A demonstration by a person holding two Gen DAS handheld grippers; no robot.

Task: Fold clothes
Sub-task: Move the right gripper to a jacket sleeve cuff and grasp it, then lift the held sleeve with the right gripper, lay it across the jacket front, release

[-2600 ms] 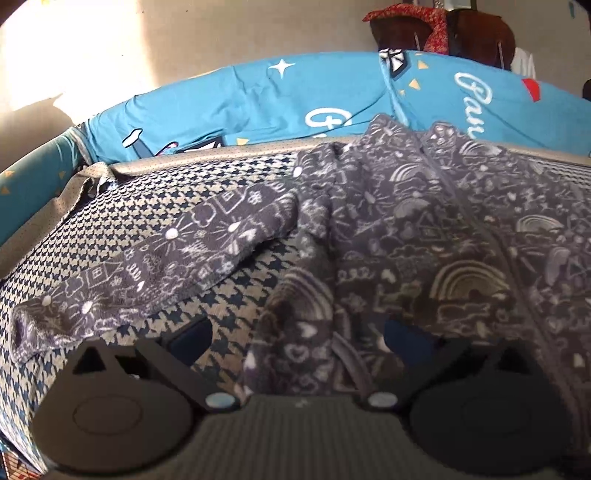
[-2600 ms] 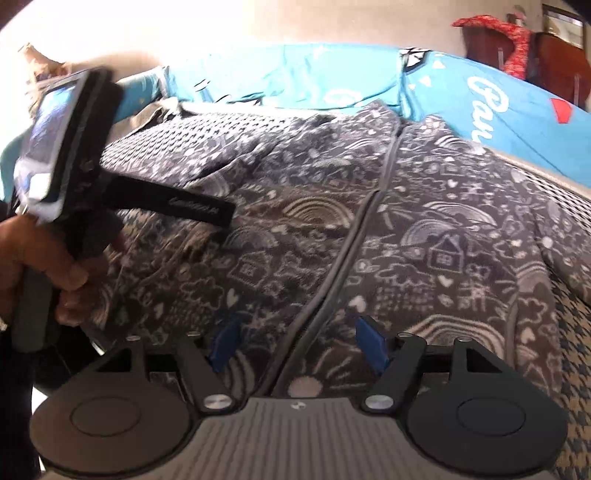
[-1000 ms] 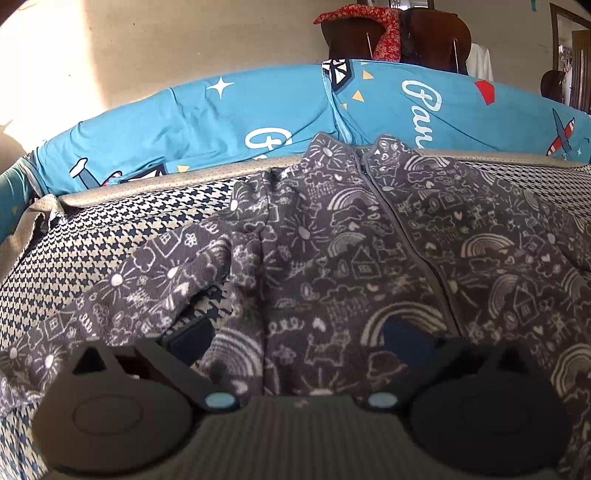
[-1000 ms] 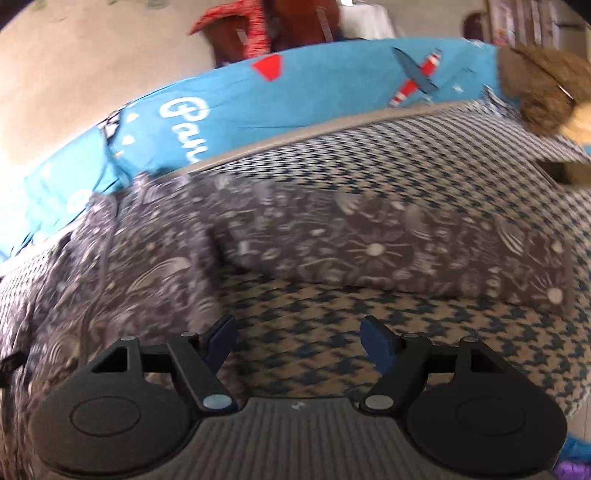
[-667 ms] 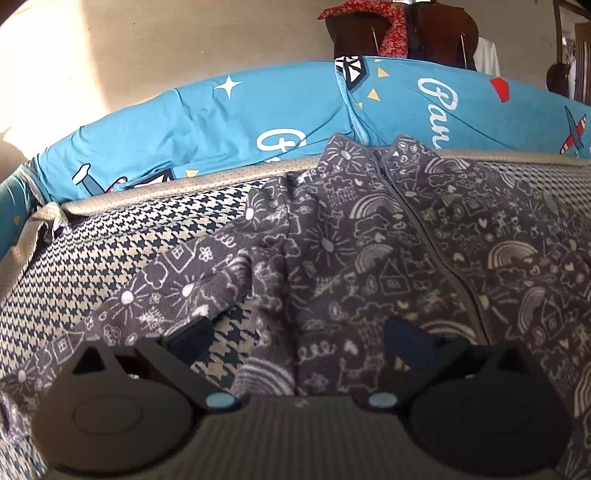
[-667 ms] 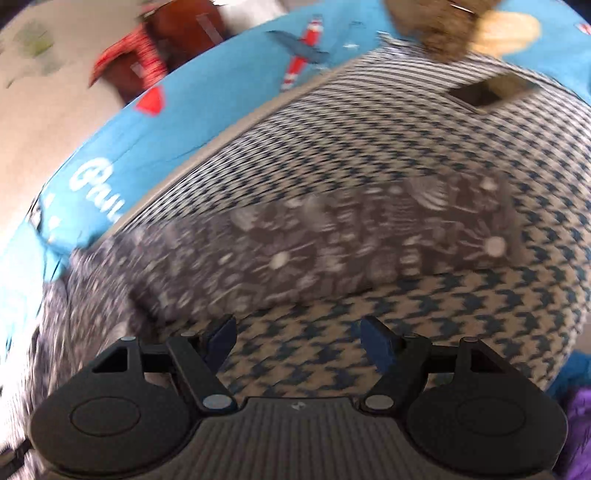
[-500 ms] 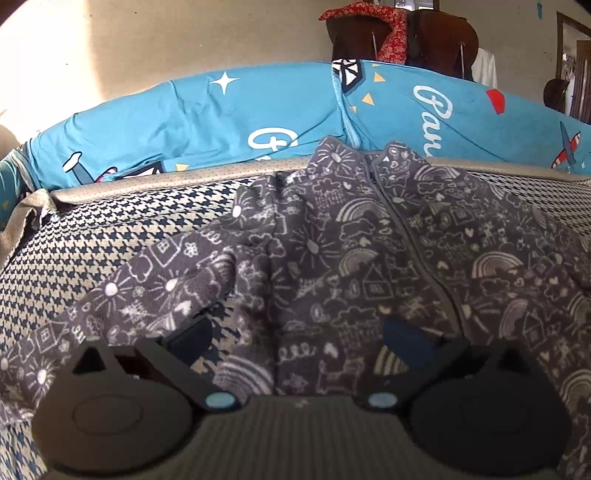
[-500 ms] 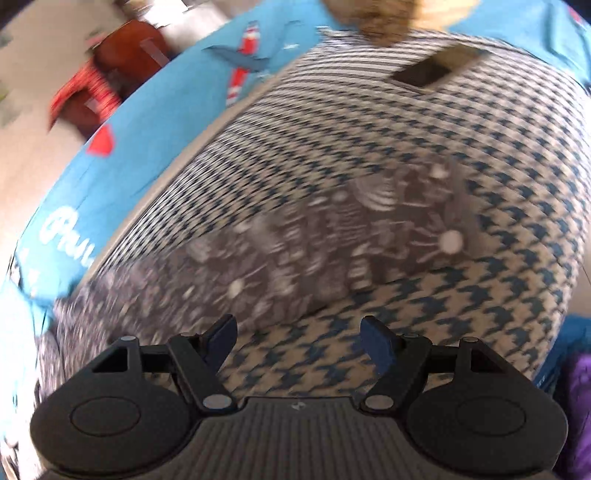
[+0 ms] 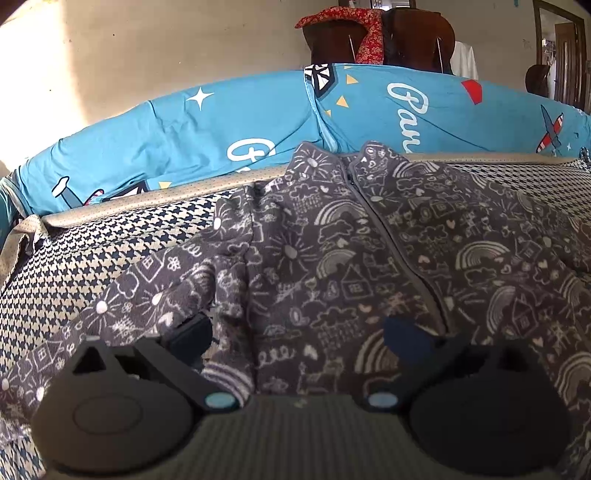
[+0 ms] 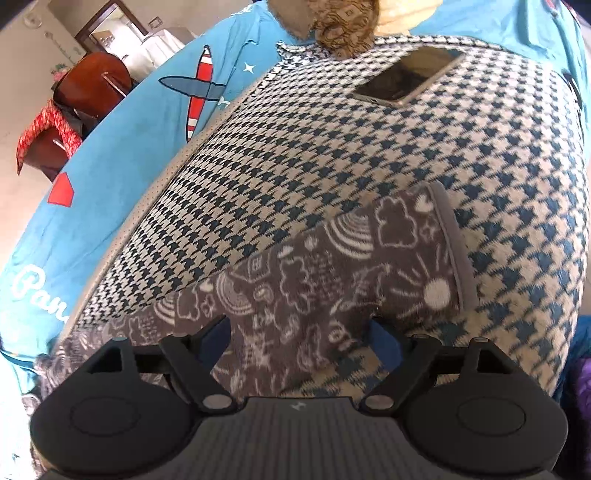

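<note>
A grey zip-up fleece jacket (image 9: 369, 258) printed with white doodles lies front up on a houndstooth mattress (image 9: 92, 254), collar toward the far edge. Its left sleeve (image 9: 140, 295) stretches out toward the near left. My left gripper (image 9: 295, 336) hangs open just over the jacket's lower left front, nothing between its fingers. In the right wrist view the jacket's right sleeve (image 10: 332, 273) lies flat, its cuff (image 10: 454, 251) to the right. My right gripper (image 10: 301, 339) is open and straddles the sleeve a little short of the cuff.
Blue printed bolsters (image 9: 221, 133) run along the mattress's far edge. A phone (image 10: 406, 77) and a brown stuffed toy (image 10: 332, 26) lie beyond the sleeve cuff. Wooden chairs draped in red cloth (image 9: 351, 22) stand behind. The mattress drops off at the right (image 10: 576, 258).
My right gripper swung right from the jacket body along the right sleeve and came down close to its cuff. My left gripper shifted slightly over the jacket's lower left front.
</note>
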